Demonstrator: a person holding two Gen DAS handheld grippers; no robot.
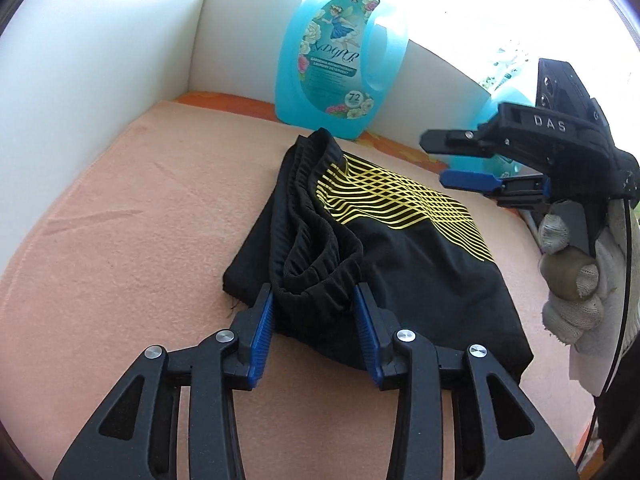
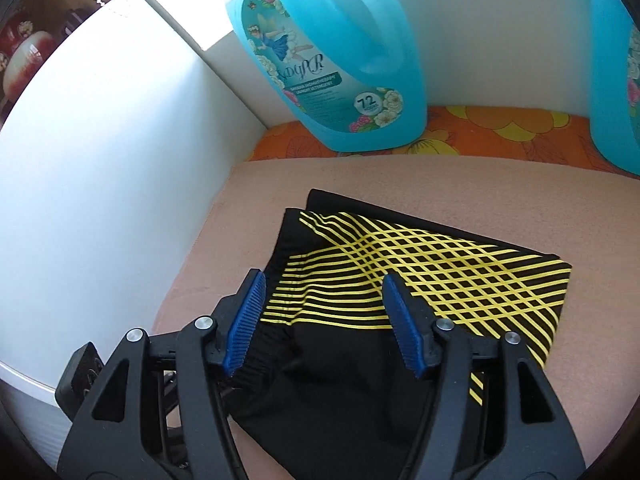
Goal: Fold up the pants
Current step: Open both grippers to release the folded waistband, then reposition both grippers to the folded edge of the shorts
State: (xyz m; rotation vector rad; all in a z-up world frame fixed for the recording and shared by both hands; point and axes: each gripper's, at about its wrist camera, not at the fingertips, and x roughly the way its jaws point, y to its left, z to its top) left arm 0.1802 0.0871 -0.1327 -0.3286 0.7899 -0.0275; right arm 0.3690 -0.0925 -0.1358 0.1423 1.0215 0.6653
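Observation:
Black pants [image 1: 400, 248] with a yellow line pattern lie folded in a compact pile on a pink cloth [image 1: 140, 220]. My left gripper [image 1: 312, 290] stands low at the near edge of the pile. The bunched elastic waistband lies between its blue pads [image 1: 262, 320], which stand apart and do not squeeze it. My right gripper [image 1: 434, 159] hovers at the right above the pants, held by a gloved hand [image 1: 572, 280], with nothing between its fingers. In the right wrist view the right gripper [image 2: 324, 276] is open over the patterned part of the pants [image 2: 440, 264].
A blue detergent bottle [image 1: 328, 64] stands behind the pants on an orange floral cloth [image 2: 480, 132]. A second blue bottle [image 2: 616, 80] stands at the far right. White panels [image 1: 80, 80] wall in the left and back sides.

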